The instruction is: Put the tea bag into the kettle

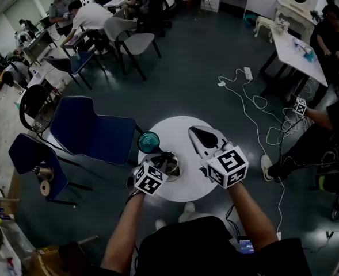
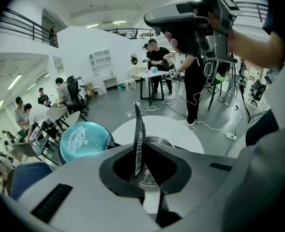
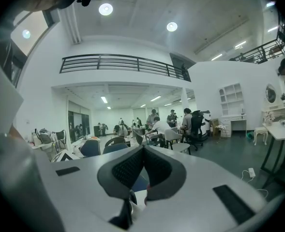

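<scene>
My left gripper (image 2: pixel 141 148) is shut on a thin flat tea bag (image 2: pixel 139 137) with a barcode, which stands upright between the jaws. Just beyond and below it is the open steel kettle (image 2: pixel 159 141) on the round white table (image 2: pixel 169 125). In the head view the left gripper (image 1: pixel 164 157) hangs right over the kettle (image 1: pixel 170 164). My right gripper (image 1: pixel 193 130) is held above the table's right half, apart from the kettle. Its jaws (image 3: pixel 143 149) are shut with nothing between them and point out into the room.
A teal lid (image 1: pixel 149 142) lies on the table just left of the kettle. Blue chairs (image 1: pixel 91 132) stand close to the table's left side. White cables (image 1: pixel 255 105) trail over the floor at the right. People sit and stand at desks further off.
</scene>
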### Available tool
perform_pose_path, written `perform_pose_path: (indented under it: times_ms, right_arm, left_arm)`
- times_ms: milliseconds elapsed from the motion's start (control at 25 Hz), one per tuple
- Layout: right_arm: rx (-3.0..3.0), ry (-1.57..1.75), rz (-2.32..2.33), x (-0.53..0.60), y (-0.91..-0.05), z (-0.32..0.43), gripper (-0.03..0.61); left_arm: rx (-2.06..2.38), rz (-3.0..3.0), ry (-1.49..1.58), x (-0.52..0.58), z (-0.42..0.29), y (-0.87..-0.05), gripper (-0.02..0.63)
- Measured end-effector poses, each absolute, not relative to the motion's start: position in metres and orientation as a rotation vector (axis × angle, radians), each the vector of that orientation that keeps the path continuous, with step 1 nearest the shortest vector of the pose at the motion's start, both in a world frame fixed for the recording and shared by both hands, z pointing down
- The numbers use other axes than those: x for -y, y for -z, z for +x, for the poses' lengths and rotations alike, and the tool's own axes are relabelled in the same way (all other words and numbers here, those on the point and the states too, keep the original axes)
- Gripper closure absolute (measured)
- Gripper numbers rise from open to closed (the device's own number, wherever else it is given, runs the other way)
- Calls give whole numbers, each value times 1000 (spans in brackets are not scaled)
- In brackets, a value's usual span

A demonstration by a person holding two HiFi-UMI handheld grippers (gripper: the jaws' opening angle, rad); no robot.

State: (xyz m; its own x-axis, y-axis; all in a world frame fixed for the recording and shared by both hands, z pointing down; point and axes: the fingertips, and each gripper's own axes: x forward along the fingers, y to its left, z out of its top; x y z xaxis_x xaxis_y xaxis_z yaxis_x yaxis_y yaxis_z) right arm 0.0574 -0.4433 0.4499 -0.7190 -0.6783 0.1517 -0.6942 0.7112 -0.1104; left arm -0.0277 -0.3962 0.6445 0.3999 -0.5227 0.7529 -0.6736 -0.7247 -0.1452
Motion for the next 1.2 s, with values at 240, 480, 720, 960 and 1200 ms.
perform_pose_path:
  times_ms: [240, 480, 720, 960, 1200]
  right_arm:
    - [2809, -258, 1124, 446, -453, 56, 560]
    - [2801, -266, 1131, 453, -457, 56, 560]
    - [2789, -282, 1138, 455, -462, 58, 560]
    - [2781, -288, 1140, 453, -465, 55, 560]
    - [2772, -296, 1139, 456, -472, 54, 560]
  left_arm:
    - [971, 2439, -1373, 394, -25, -664, 577]
    - [894, 2435, -1506, 396, -27, -680, 577]
    - [809, 2454, -1621, 393, -24, -689, 577]
    - [772, 2468, -1653, 388, -23, -692, 577]
    - [767, 2481, -1557, 390, -21, -693, 577]
